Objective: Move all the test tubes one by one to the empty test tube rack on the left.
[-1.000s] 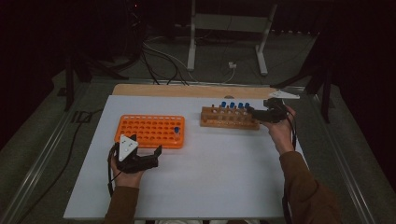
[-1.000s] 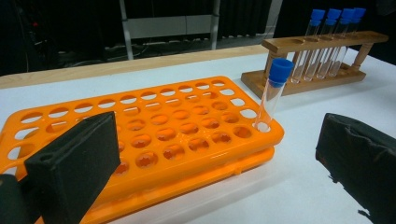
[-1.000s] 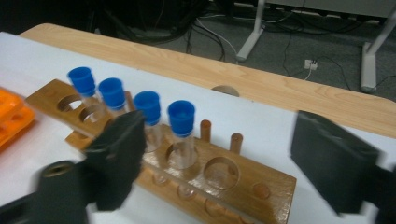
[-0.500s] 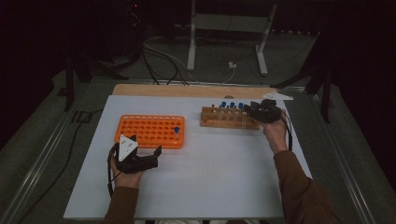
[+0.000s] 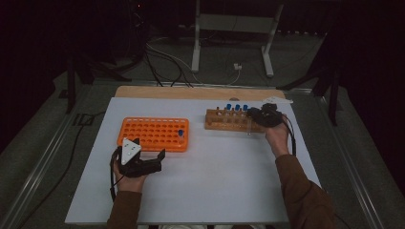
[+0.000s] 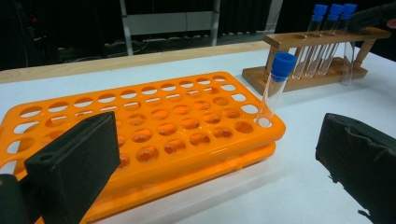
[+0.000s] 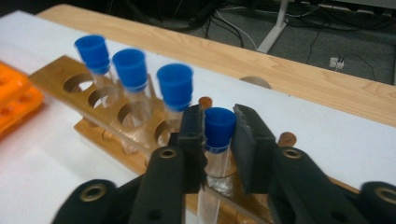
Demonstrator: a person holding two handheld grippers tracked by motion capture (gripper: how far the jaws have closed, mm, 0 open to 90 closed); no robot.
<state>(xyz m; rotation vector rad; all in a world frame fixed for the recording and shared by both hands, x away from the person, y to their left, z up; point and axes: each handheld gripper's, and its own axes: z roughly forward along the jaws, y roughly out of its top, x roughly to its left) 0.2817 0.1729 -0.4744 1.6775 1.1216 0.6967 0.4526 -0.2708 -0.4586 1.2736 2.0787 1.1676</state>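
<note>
Right gripper view: right gripper (image 7: 218,128) just closing, clamped on blue-capped tube (image 7: 218,126) in wooden rack (image 7: 56,77).
Left gripper (image 6: 219,154): jaws apart, nr orange rack (image 6: 140,126).

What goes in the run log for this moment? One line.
right gripper: jaws just closed on blue-capped tube in wooden rack | left gripper: open, idle by orange rack

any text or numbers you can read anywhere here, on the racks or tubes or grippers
No readable text, label, brand or number.
Orange rack: plain holes, no markings seen.
Wooden rack: bare wood.
Blue-capped tubes: clear glass; if there is any print, it is too faint to tell.
Grey plate on the left gripper: small dots, not letters.
Right gripper: plain black.
</note>
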